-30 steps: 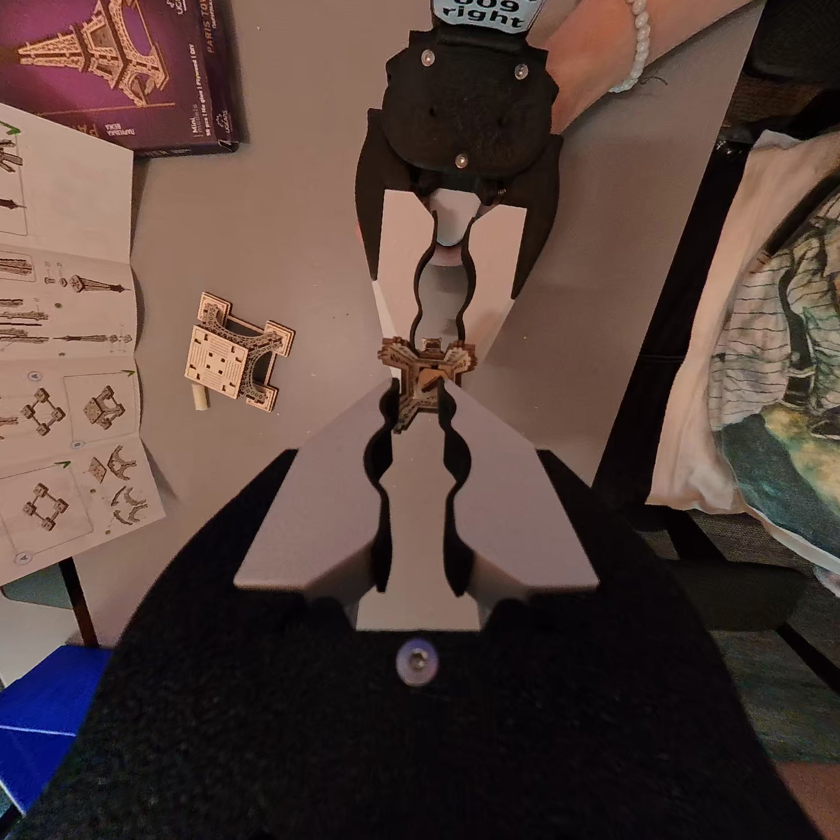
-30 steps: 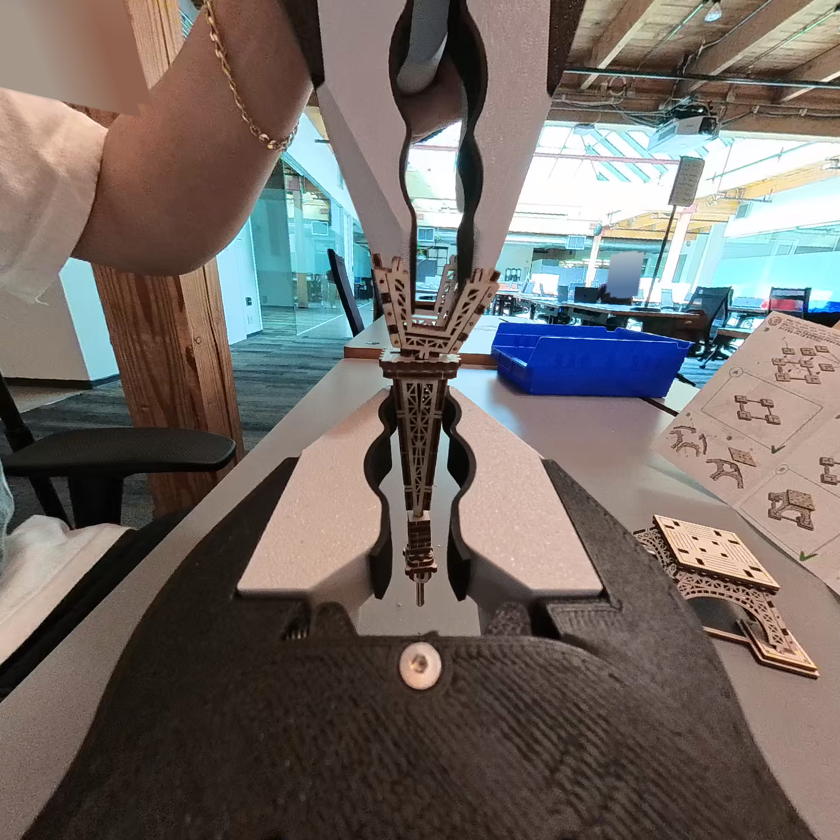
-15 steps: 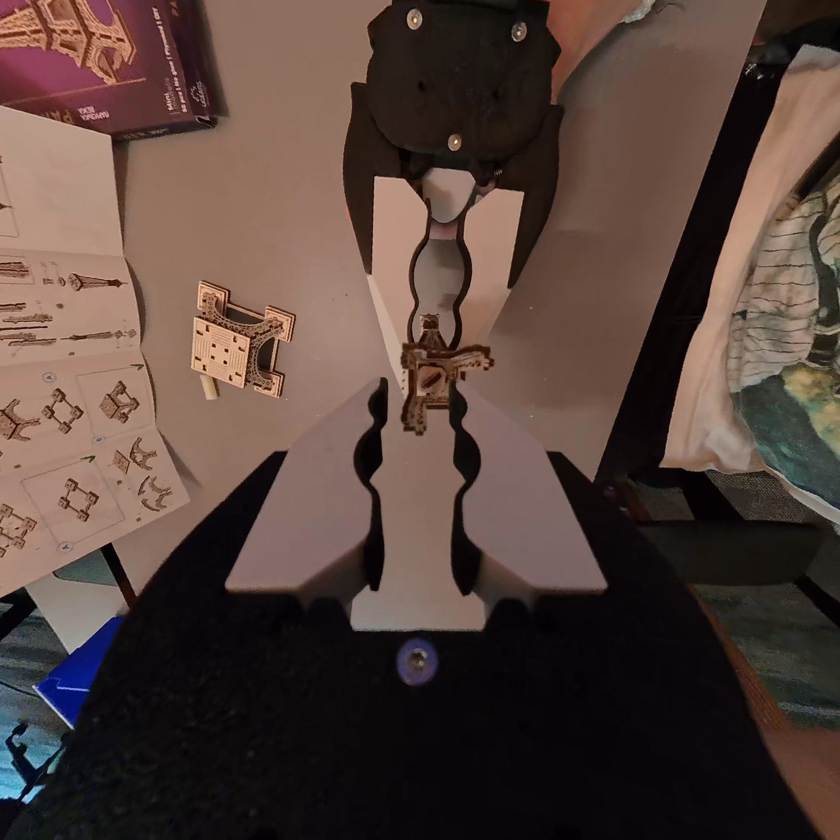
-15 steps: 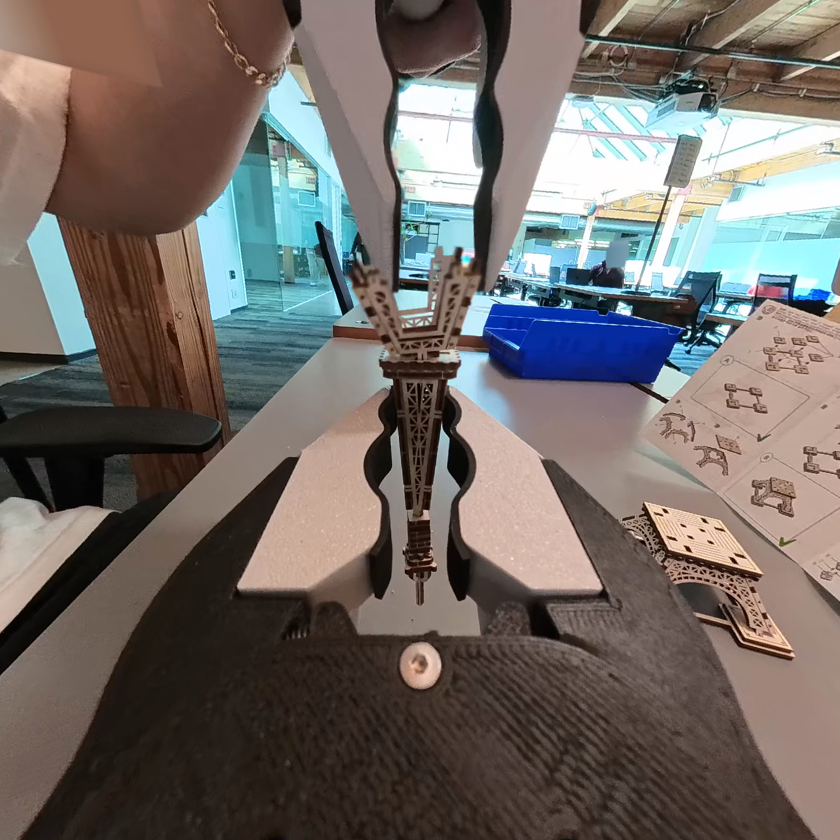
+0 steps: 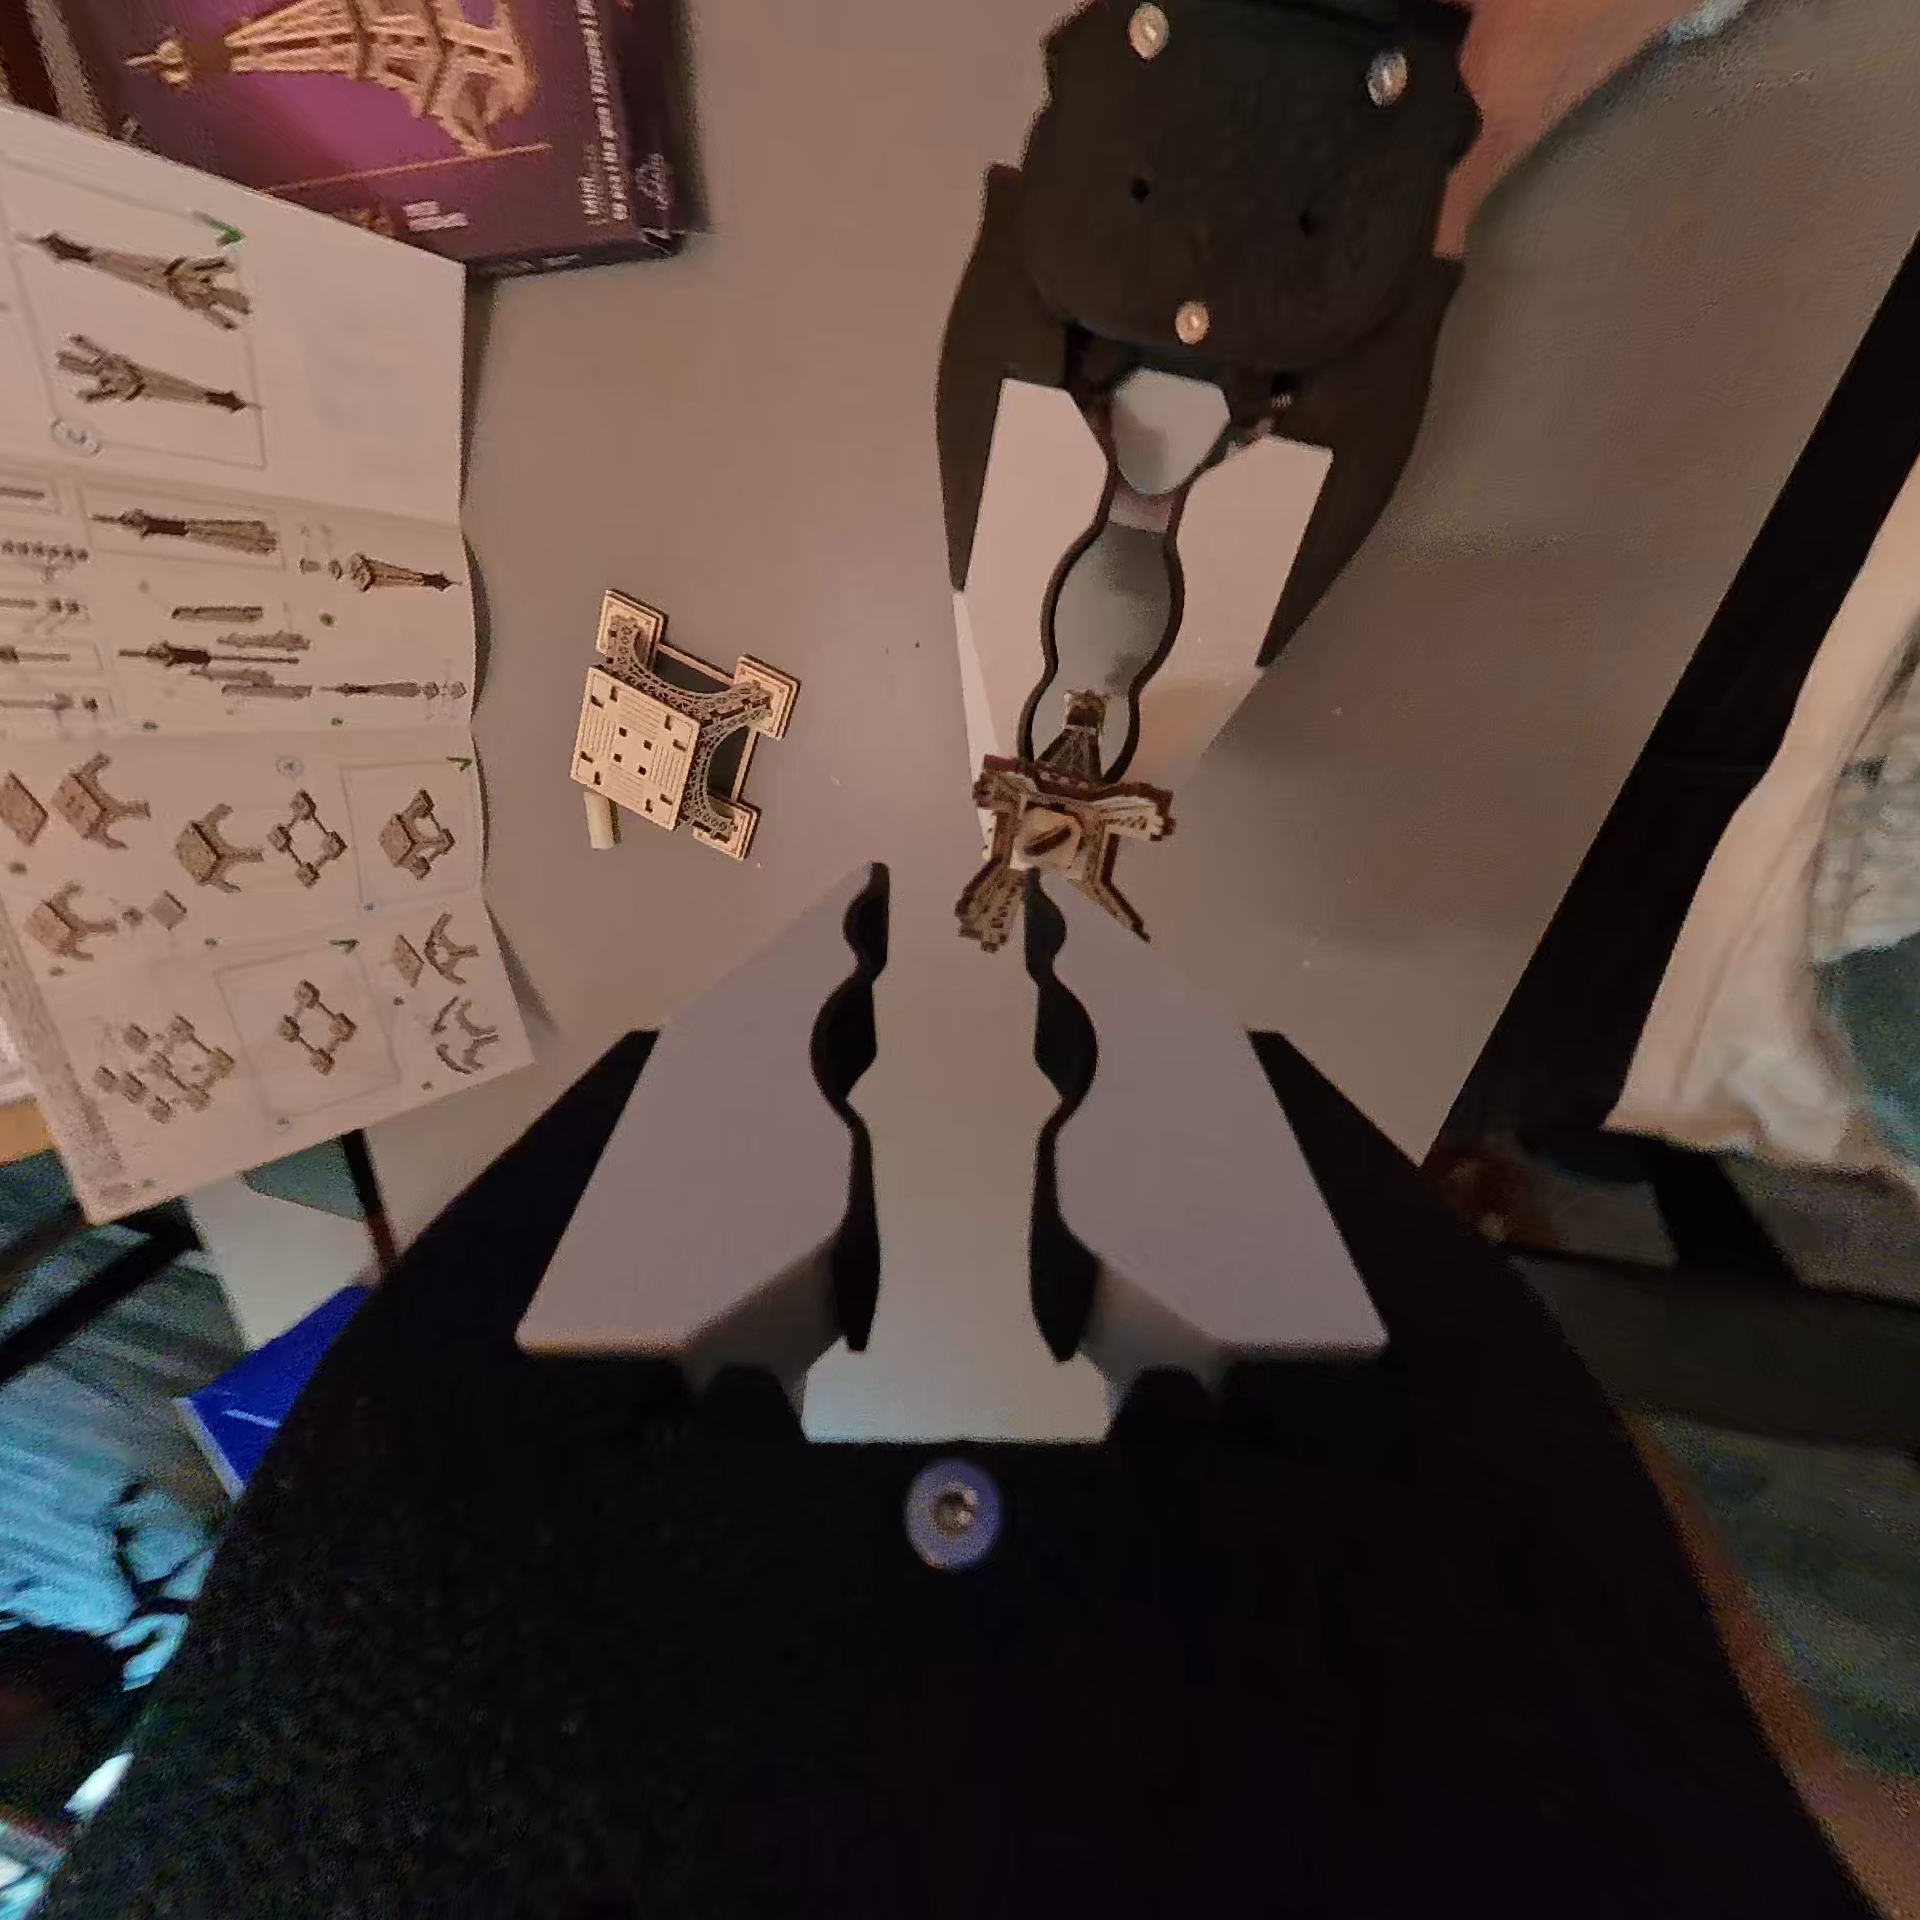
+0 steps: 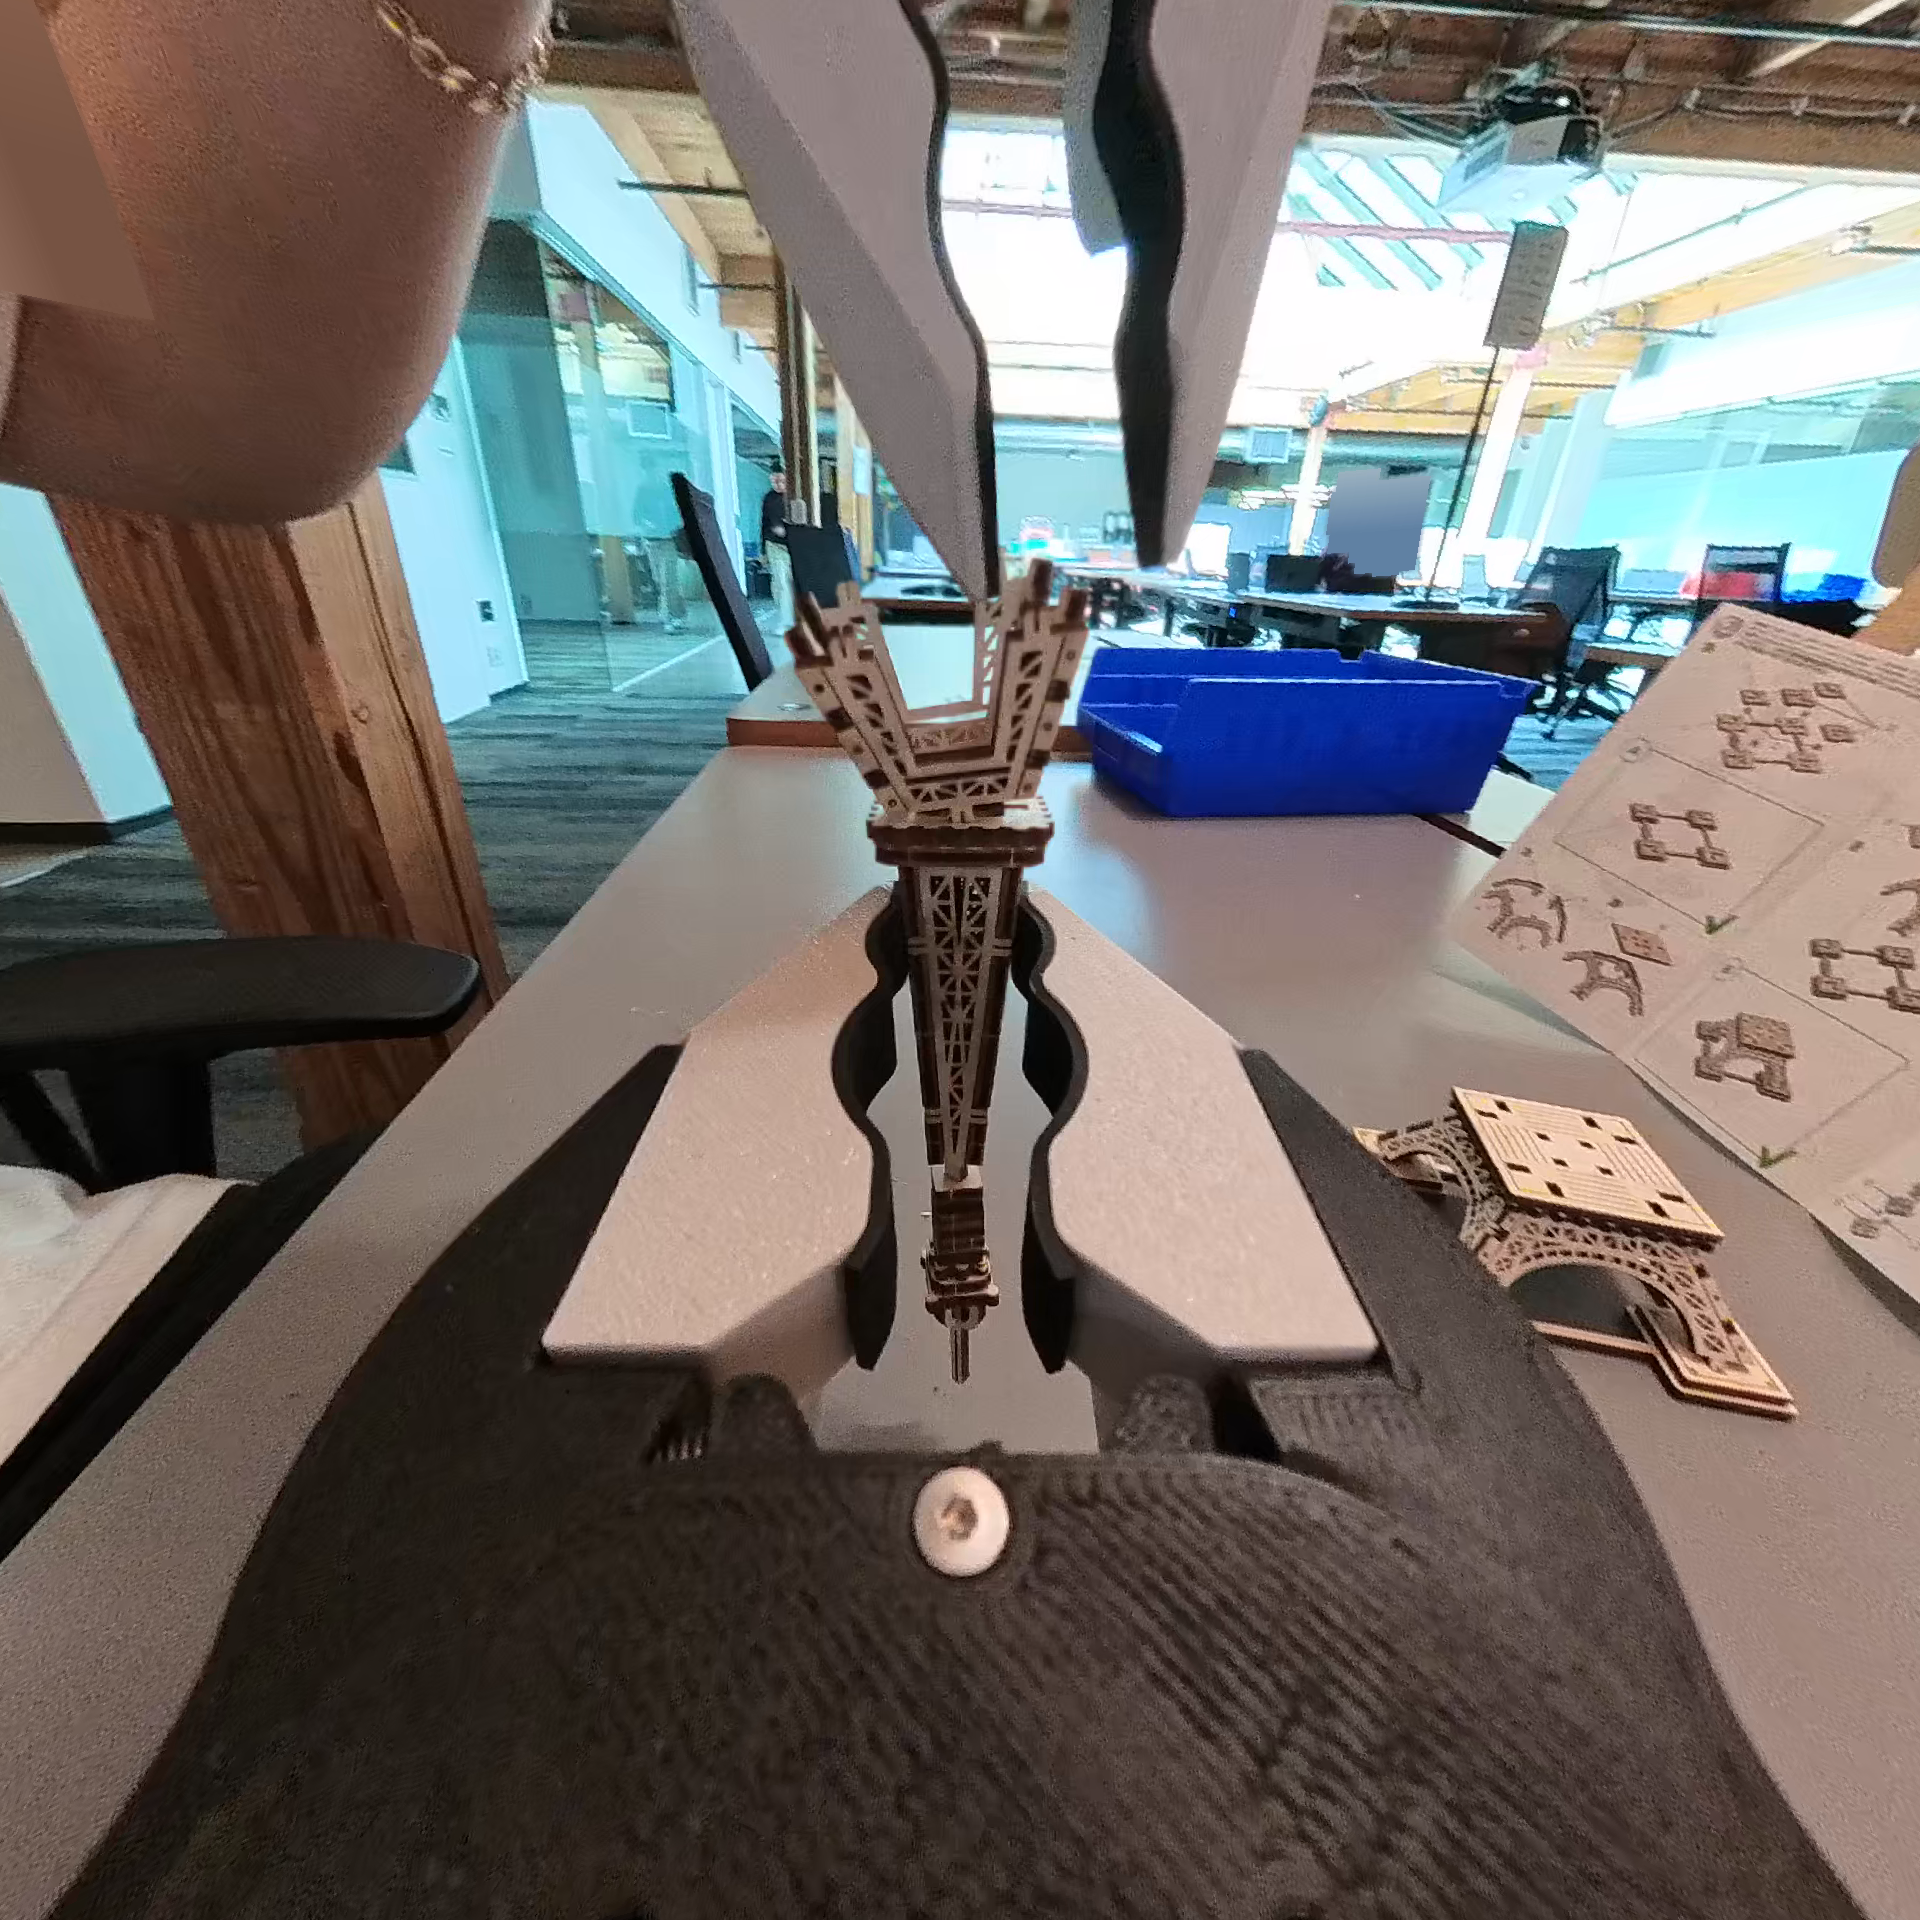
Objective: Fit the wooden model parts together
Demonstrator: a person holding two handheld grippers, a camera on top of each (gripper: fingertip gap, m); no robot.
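Observation:
My right gripper (image 6: 956, 914) is shut on the slim spire of a wooden tower model (image 6: 956, 997), spire tip pointing back at the camera. A splayed four-legged section (image 6: 935, 717) sits fitted on its far end. My left gripper (image 6: 1060, 551) hangs open just above those legs, apart from them. In the left wrist view my left gripper (image 5: 956, 904) is open, with the tower model (image 5: 1060, 831) just past its right fingertip, held by the right gripper (image 5: 1081, 727). The wide arched tower base (image 5: 675, 758) lies on the grey table (image 5: 779, 468); it also shows in the right wrist view (image 6: 1569, 1216).
A folded instruction sheet (image 5: 208, 623) lies left of the base, also in the right wrist view (image 6: 1714, 935). A purple kit box (image 5: 416, 104) is beyond it. A blue bin (image 6: 1299, 727) stands at the table's far end. A wooden post (image 6: 281, 779) and chair armrest (image 6: 208, 987) are off the table's edge. Spacing between my two grippers at the tips: around 6 centimeters. It is some 15 centimeters from my right tips to the wide arched tower base (image 5: 675, 758). Seen from the right wrist view (image 6: 1510, 1153) as well.
My left gripper was shut on the legged section. It has opened, let go and drawn back and to the left. The right gripper still holds the tower.

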